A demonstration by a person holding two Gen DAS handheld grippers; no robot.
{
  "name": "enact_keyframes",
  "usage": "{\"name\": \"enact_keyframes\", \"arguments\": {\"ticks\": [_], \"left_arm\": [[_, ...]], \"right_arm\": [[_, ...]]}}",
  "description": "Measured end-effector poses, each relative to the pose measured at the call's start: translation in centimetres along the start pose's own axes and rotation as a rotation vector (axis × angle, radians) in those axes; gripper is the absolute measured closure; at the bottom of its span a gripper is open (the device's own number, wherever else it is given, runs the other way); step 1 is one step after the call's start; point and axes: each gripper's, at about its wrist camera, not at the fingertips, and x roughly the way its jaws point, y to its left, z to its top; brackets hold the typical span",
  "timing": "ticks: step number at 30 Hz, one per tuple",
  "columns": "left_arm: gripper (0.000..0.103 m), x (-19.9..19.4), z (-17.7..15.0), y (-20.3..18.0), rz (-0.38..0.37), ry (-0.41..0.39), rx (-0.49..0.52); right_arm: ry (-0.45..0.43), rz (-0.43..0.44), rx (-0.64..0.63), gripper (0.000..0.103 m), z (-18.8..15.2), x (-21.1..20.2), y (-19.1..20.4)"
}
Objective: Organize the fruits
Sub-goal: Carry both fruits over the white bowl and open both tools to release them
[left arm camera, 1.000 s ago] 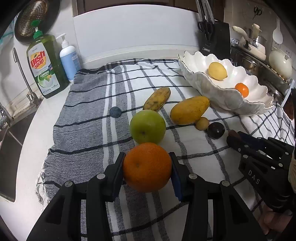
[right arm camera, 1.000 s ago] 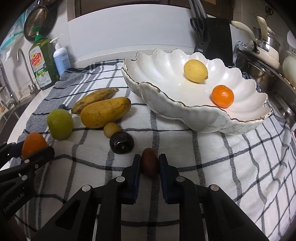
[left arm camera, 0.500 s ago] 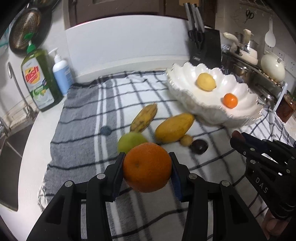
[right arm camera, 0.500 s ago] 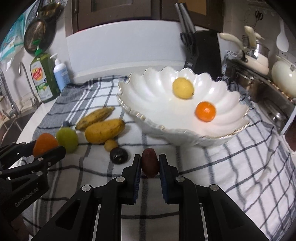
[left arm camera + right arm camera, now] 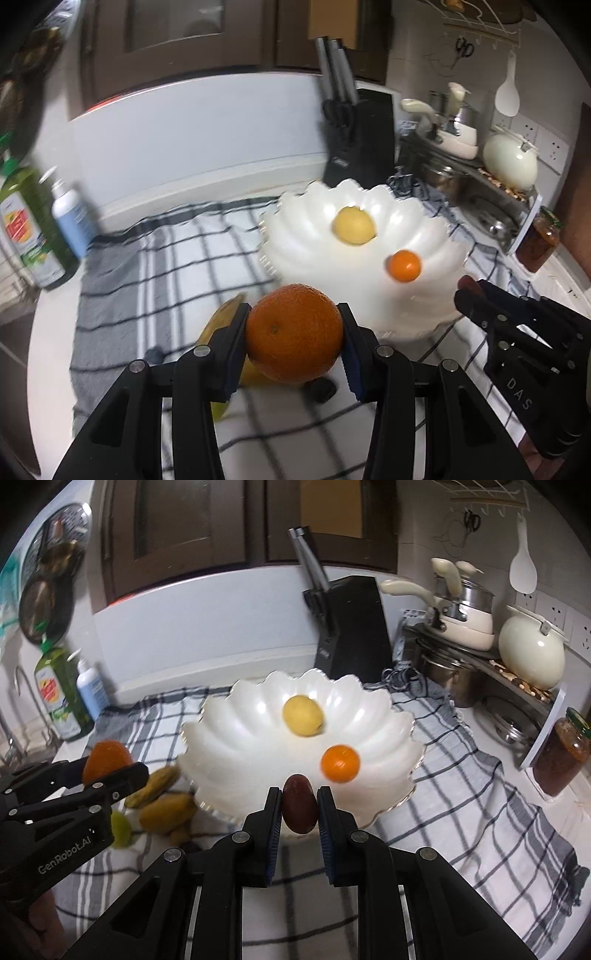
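My left gripper [image 5: 294, 338] is shut on a large orange [image 5: 294, 333], held in the air just in front of the white scalloped bowl [image 5: 314, 218]. My right gripper [image 5: 298, 806] is shut on a small dark red-brown fruit [image 5: 300, 803], held above the bowl's [image 5: 229, 731] near rim. Inside the bowl lie a yellow lemon [image 5: 303, 716] and a small tangerine [image 5: 340, 763]. Left of the bowl, on the checked cloth [image 5: 480, 805], lie two yellow-brown fruits [image 5: 168, 810], a green apple [image 5: 121, 829] and some small fruits, partly hidden by the left gripper [image 5: 110, 775].
A black knife block [image 5: 351, 627] stands behind the bowl. Pots and a cream kettle [image 5: 532, 653] sit on a rack at the right, with a jar [image 5: 561, 757] in front. A dish soap bottle [image 5: 61, 694] and a pump bottle [image 5: 90, 690] stand at the back left.
Both grippers have risen with their fruits and moved toward the bowl. The loose fruits on the cloth now lie lower and partly behind the grippers.
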Motion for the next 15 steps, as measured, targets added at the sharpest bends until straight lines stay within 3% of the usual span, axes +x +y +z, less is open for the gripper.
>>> {"name": "enact_keyframes", "arguments": {"ticks": [9,15], "left_arm": [[0.058,3.6,3.5,-2.6,-0.068,0.017,0.049],[0.058,6.3,4.3,-3.6,-0.065,0.063,0.076]], "right_arm": [[0.022,-0.013,0.059,0.082,2.3,2.4,-3.3],[0.053,-0.014,0.072,0.082,2.5,4.3,-4.3]]}}
